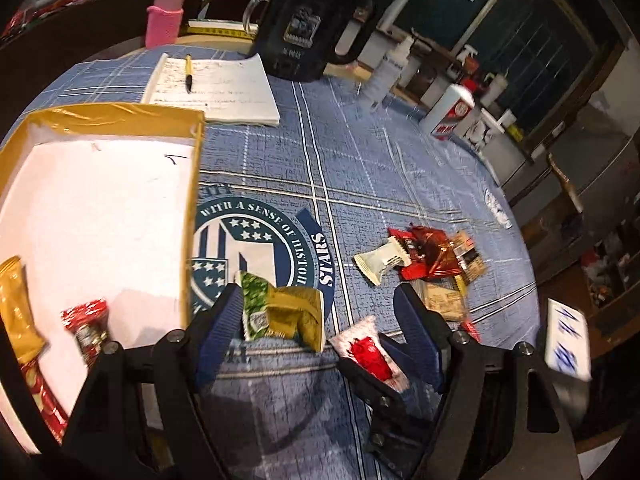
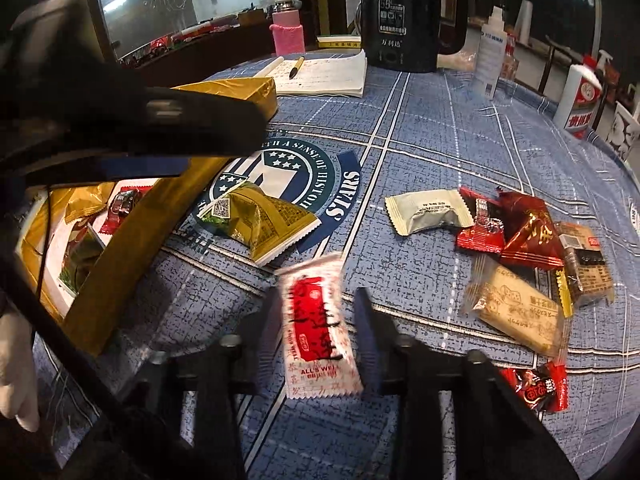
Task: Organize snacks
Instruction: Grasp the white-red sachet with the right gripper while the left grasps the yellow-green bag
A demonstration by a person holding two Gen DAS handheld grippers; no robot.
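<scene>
At the far side of the blue checked tablecloth (image 2: 420, 152) we see a black electric kettle (image 2: 404, 16), with an open notebook (image 2: 324, 74) to its left and a pen (image 2: 297, 66) lying on the page. Farther left stands a pink-sleeved bottle (image 2: 286, 32); to the right, a clear spray bottle (image 2: 491, 52) and a white-and-red bottle (image 2: 582, 96).

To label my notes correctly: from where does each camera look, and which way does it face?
Left wrist: on the left gripper, facing down at the gold box and green-gold packet; its fingers show.
Right wrist: on the right gripper, facing the white-red packet; a gloved hand shows.
Shared: both packets, black kettle.
</scene>
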